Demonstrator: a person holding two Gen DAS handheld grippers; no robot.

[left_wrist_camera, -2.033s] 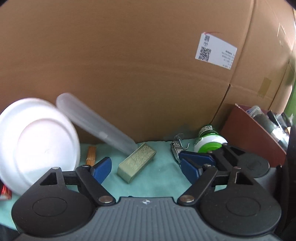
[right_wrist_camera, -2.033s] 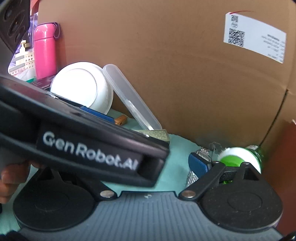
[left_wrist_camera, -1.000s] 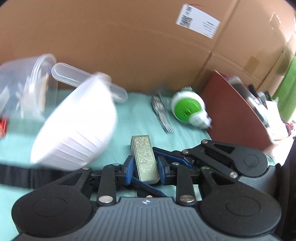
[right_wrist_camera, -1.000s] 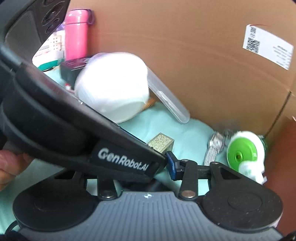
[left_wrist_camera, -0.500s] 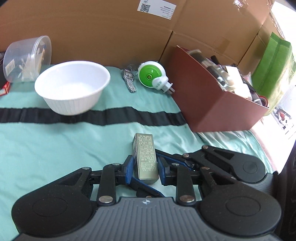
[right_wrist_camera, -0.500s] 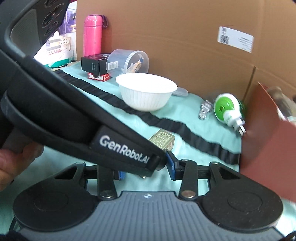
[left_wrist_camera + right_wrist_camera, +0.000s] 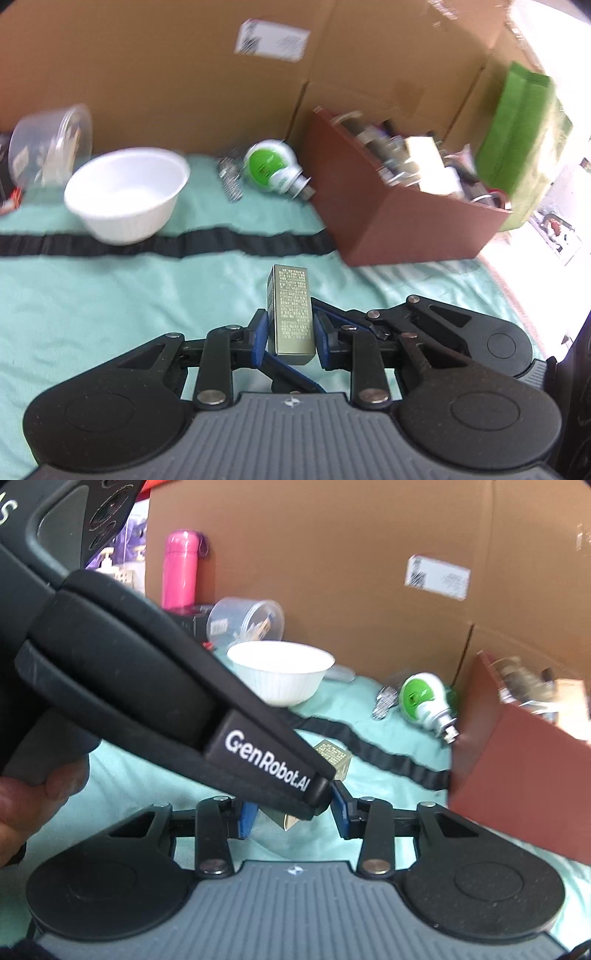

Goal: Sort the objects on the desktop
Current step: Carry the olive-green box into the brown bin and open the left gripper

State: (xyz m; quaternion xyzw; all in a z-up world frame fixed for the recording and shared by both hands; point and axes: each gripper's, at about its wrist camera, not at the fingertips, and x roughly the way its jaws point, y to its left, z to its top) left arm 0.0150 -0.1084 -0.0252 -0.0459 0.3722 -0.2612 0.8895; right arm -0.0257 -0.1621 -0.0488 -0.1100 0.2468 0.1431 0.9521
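Note:
A small gold box [image 7: 291,302] with fine print is clamped between the blue pads of my left gripper [image 7: 291,326], above the teal cloth. My right gripper comes in from the right, and one of its fingers [image 7: 295,374] passes under the box's near end. In the right wrist view the left gripper's black body [image 7: 184,709] lies across my right gripper [image 7: 293,814]. The gold box [image 7: 332,755] pokes out beyond it, with its lower corner between the right pads. That body hides whether those pads press on the box.
A white bowl [image 7: 125,192] stands upright on the cloth by a black stripe [image 7: 221,243]. Behind are a clear tub [image 7: 51,144], a metal piece [image 7: 229,177] and a green-and-white plug-in device [image 7: 271,170]. A full red-brown box [image 7: 399,214] stands right. Cardboard walls the back.
Two seconds ago my left gripper stood open by the gold box at the cardboard wall; it has since shut on it. Both grippers drew back with the box. The tipped bowl now stands upright.

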